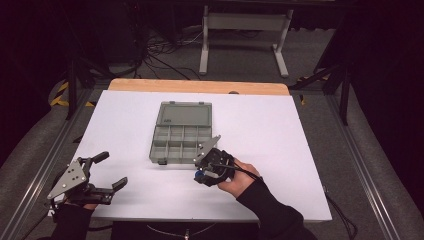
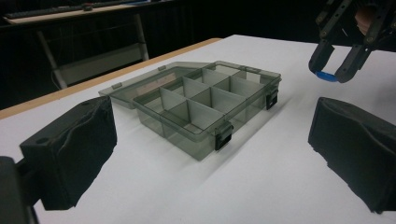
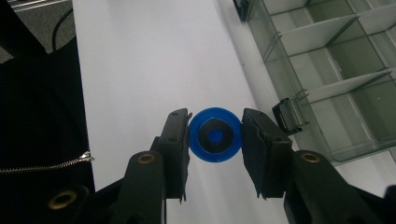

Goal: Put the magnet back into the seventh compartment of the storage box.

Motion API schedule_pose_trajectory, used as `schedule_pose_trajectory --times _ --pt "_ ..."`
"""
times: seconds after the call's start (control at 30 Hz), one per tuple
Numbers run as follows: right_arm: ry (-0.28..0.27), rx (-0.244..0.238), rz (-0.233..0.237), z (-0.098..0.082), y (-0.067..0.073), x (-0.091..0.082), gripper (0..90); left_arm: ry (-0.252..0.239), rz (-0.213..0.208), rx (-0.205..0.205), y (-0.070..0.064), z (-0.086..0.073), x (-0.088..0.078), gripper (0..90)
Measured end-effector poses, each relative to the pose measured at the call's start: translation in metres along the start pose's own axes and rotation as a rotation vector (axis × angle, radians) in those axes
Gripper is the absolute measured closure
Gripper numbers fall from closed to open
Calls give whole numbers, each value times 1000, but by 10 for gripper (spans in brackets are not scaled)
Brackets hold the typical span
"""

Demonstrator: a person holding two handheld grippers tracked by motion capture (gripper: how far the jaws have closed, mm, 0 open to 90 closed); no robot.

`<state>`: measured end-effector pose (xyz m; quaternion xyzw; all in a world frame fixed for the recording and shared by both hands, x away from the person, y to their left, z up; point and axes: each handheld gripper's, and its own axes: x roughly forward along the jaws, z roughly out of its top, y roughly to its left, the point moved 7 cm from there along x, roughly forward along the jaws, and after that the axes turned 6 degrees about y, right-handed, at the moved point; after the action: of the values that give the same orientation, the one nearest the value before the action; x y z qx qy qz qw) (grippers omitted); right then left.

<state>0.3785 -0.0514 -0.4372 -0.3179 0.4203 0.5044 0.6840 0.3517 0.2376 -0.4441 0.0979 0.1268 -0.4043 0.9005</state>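
Observation:
A smoky clear compartment box (image 1: 179,139) lies open in the middle of the white table, its lid (image 1: 183,113) folded back on the far side. It has several empty compartments (image 2: 196,109) and two black latches on its near wall (image 3: 289,114). My right gripper (image 1: 201,174) hovers just in front of the box's near right corner, shut on a small blue round disc (image 3: 215,135) with a dark centre; the disc (image 2: 325,76) sits between the fingertips. My left gripper (image 1: 111,172) rests at the table's near left corner, jaws wide apart and empty.
The white table top (image 1: 280,145) has a wooden strip (image 1: 200,86) along its far edge. Metal rails run down both sides. Beyond the table stands a white metal frame (image 1: 245,30) on a dark floor with cables. A dark sleeve with a zip (image 3: 42,140) shows beside the right gripper.

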Motion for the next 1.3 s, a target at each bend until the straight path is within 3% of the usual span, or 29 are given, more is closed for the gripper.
schedule_pose_trajectory --times 0.63,0.77,1.3 --pt "-28 5 -23 16 -16 -17 621 9 -5 2 0 0 0 17" --pt "-43 15 -27 20 -26 -21 620 4 -4 0 0 0 0 17" --pt "-48 36 -40 36 -49 -16 620 8 -4 1 1 0 0 17"
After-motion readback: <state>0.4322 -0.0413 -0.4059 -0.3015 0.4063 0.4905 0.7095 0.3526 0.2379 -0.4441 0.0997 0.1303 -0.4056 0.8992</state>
